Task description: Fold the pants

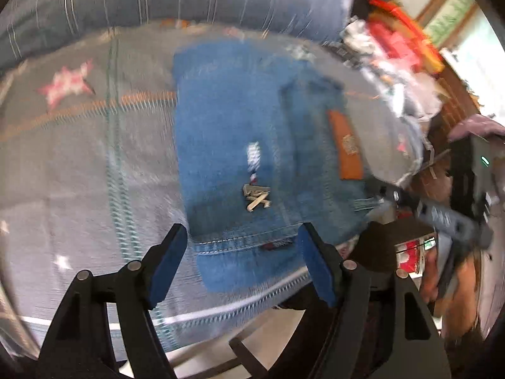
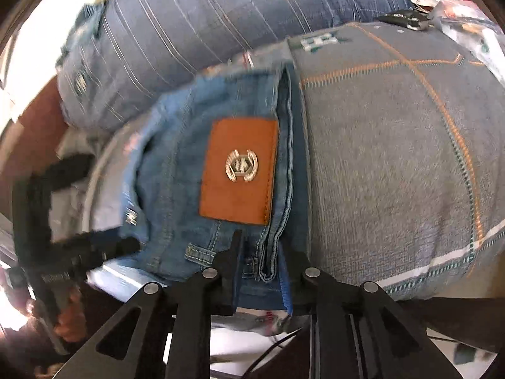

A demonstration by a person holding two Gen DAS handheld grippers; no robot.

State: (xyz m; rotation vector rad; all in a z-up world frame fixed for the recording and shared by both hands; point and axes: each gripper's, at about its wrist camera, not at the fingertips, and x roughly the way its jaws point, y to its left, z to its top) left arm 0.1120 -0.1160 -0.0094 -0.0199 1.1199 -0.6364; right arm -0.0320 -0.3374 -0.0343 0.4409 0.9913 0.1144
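The blue jeans (image 1: 240,145) are lying folded on a grey patterned blanket (image 1: 94,158), orange patch (image 2: 240,170) facing up. The left gripper (image 1: 241,262) is hovering wide open over their near edge. The right gripper (image 2: 260,262) is standing narrow (waistband edge between its jaws); whether it is pinching, nobody can tell.

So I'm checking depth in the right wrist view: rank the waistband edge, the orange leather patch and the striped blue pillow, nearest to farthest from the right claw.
1. Waistband edge: between the right claw's fingers.
2. Orange leather patch: just beyond, slightly left, on the jeans.
3. Striped blue pillow: farthest, across the top, behind the jeans.
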